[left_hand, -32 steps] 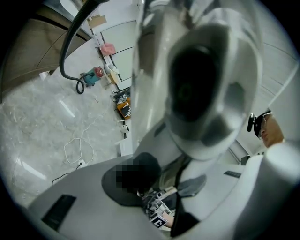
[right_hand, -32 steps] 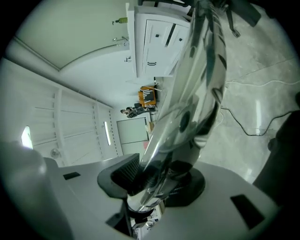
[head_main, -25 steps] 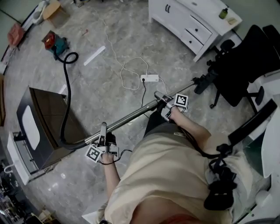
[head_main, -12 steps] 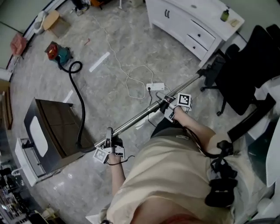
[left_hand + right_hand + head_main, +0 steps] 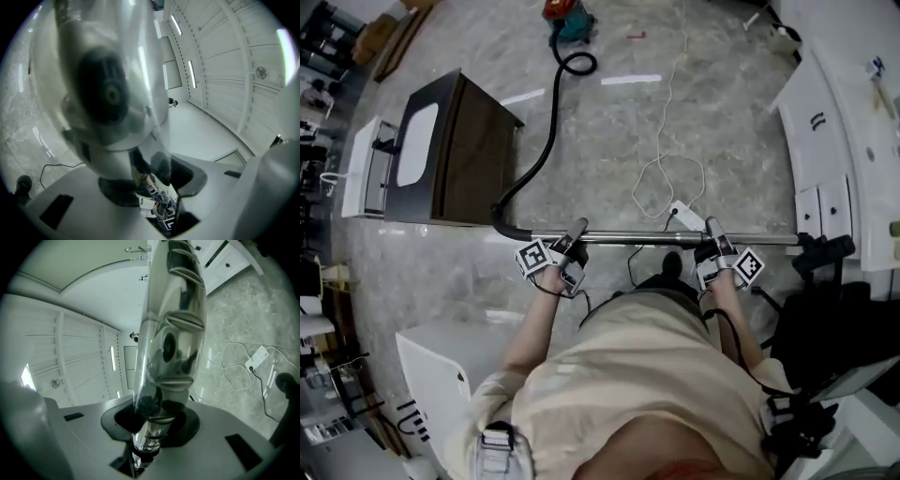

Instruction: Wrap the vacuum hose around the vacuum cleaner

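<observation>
Two tongs on one wand (image 5: pixel 656 237); grip status? (K.)

Both clamped. Left tongs (image 5: pixel 572 239) pinch the chrome tube close to its hose end; right tongs (image 5: pixel 715 242) pinch it well along toward the other end. In each gripper view the tube fills the gap between the jaws. (M.)

Long axis? (K.)

Wand lies level across the body, left to right, just in front of the person. Vacuum hose (image 5: pixel 546 141) leaves the left end at a black elbow, then runs away over the floor, beside the corner of the dark cabinet (image 5: pixel 473 155), to the vacuum cleaner (image 5: pixel 567 11) — far ahead and a little to the left. Left tongs are the nearer to it.

Judgement: wrapping calls for the wand to be carried to the machine, hose gathered from the left side. Power strip (image 5: pixel 684 214) and white cable (image 5: pixel 661 178) lie just beyond the wand; possible snag. (M.)

Containers? (K.)

Dark cabinet and white drawer unit (image 5: pixel 821 202) at right — no door or drawer seen open, contents not visible. (M.)
</observation>
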### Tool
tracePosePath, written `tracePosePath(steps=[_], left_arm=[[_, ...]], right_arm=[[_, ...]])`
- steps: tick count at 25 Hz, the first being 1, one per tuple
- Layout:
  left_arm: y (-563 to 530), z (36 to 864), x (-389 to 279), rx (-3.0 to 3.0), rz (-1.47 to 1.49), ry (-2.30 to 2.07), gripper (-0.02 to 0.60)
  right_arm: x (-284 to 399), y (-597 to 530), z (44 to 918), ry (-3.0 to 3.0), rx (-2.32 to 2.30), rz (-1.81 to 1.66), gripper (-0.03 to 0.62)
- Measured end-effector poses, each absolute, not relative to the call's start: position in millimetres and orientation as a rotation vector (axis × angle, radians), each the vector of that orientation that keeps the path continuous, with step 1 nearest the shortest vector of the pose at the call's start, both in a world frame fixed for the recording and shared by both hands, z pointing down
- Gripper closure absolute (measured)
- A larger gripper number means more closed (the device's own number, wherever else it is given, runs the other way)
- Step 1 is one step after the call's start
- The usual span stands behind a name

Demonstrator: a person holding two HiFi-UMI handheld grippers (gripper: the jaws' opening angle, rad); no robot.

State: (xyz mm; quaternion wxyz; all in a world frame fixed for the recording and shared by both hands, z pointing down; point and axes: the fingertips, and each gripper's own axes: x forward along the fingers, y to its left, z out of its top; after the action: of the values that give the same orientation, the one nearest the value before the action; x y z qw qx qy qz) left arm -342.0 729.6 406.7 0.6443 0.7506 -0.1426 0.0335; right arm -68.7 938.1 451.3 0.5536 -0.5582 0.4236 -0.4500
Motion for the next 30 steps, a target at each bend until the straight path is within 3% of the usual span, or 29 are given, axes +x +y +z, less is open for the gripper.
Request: tracePosePath(steps=[10,22,30], left_arm=[[705,394,-291,1.688,-0.061,-0.435,0.422],[606,410,-278,1.659,-0.144,-0.427,0.419],[481,430,-282,1.554,-0.173,-0.318,0.419]], right_arm=[[14,868,411,1.254,-1.281,-1.091,0.497],[28,768,403,1.258,-1.354,-1.142,0.496],[30,657,393,1.171,-1.486,-1.088,0.497]])
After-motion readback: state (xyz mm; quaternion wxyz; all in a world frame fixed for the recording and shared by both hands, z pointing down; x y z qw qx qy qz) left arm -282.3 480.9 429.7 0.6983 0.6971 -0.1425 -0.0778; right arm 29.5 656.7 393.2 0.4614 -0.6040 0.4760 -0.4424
